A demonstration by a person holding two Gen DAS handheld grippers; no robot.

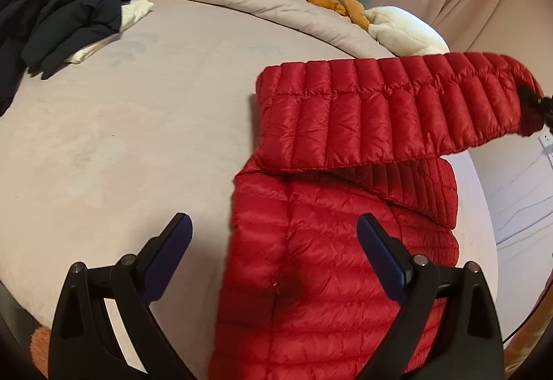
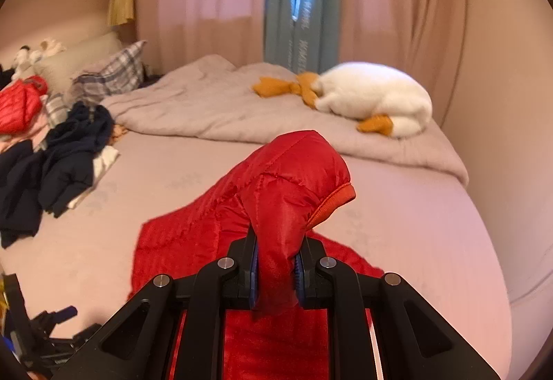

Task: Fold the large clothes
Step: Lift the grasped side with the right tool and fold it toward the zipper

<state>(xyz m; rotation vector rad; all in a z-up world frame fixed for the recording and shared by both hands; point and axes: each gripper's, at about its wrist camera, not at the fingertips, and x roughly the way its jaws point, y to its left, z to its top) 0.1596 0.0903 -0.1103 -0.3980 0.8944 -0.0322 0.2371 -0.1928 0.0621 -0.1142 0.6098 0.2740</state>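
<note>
Here, in the left wrist view, the left hand-held gripper (image 1: pixel 274 241) hovers with its jaws spread wide over the red puffer jacket (image 1: pixel 311 241) lying on the bed (image 1: pixel 121 145), one sleeve (image 1: pixel 397 107) lifted across it. In the right wrist view, the right hand-held gripper (image 2: pixel 275 271) is clamped on that sleeve's cuff end (image 2: pixel 293 186), raised above the bed.

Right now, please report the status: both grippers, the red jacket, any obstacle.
Left gripper open, above red quilted puffer jacket. Right gripper shut on its sleeve, lifted. Dark navy clothes pile lies apart, not blocking.
</note>
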